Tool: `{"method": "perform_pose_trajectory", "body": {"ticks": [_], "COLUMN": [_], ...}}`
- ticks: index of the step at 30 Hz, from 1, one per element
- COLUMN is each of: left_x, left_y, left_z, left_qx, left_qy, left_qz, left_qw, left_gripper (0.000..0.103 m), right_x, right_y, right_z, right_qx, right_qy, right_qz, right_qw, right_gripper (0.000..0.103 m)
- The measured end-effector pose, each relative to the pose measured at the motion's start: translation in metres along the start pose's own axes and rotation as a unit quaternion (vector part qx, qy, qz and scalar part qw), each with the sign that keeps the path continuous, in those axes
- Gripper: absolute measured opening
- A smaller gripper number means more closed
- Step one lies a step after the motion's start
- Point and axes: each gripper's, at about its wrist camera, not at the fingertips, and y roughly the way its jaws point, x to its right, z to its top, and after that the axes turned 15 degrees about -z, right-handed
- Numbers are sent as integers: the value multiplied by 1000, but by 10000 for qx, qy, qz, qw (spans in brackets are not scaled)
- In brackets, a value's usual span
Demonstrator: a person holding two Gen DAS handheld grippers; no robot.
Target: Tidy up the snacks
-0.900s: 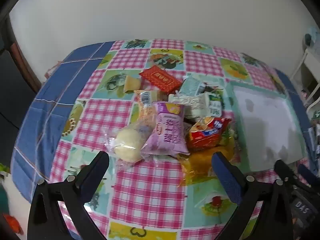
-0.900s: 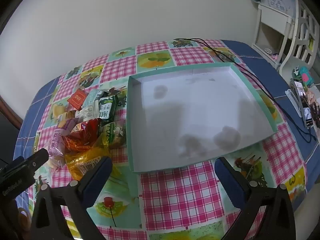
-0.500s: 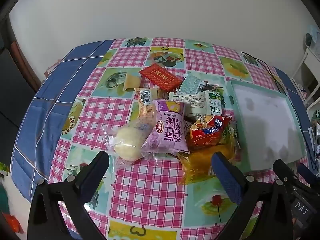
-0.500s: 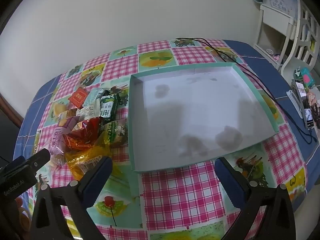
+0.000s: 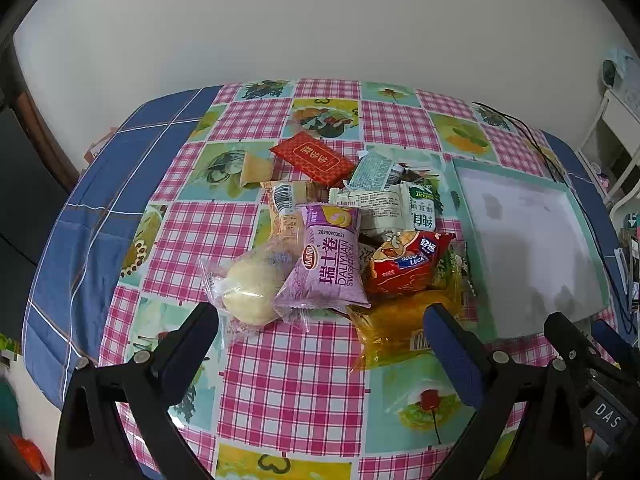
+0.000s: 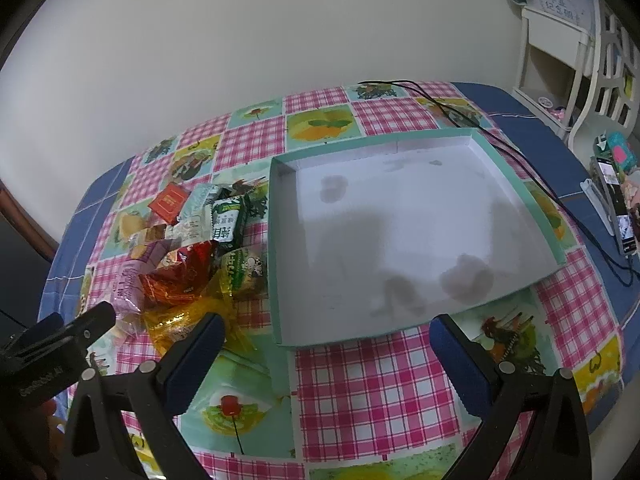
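The left gripper (image 5: 320, 334) is spread to full width with nothing between its jaws. It is pitched steeply down toward the snack pile, so that the nearest packets sit framed in the jaw gap. This pose suits a first pick from the near edge of the pile. The right gripper (image 6: 326, 342) is likewise spread wide and holds nothing. It hangs over the near wall of the box lid (image 6: 276, 248), leaving the pile to the left gripper.

Nearest the left gripper lie three packets:
- a clear-wrapped pale bun (image 5: 250, 286), near left;
- a purple Swiss roll packet (image 5: 326, 264), centre, overlapping the bun wrapper;
- a yellow-orange packet (image 5: 400, 324), near right, partly under a red packet (image 5: 408, 264).

Farther off lie white and green biscuit packets (image 5: 394, 210), a flat red packet (image 5: 314, 158) and a small tan piece (image 5: 256, 168). All rest loosely heaped on the counter (image 5: 292, 384), which carries a chequered cloth.

The shallow teal-edged box lid lies just to the right of the pile and contains no snacks. Judged from the task, it is the receiving container, placed close so that each transfer is short. No snack has yet been sorted.
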Motion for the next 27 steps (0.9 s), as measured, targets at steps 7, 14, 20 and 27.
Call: {"method": "perform_pose_trajectory", "body": {"ticks": [7,14,20,27], "left_x": [-2,-3,-4,-2], "left_y": [1,0,0,1], "left_z": [-1,-1,-2,-1], "left_qx": [-41,-37,-32,-73], "left_qy": [-60,-84,-73,-41], "left_qz": [-3,64,108,132], "left_qw": [10000,9999,9999,9999], "left_gripper": [102,102,102,102], "right_x": [-3,-8,-11,-12], "right_y": [-1,-3,-3,-3], "right_z": [2,3,2,2], "right_qx": [-37,-17,-23,-33], "right_qy": [-65,-192,-251,-269], "right_qz": [115,141,130,125], "right_qw": [9999,9997,9996,9996], "right_gripper": [103,103,103,103]}}
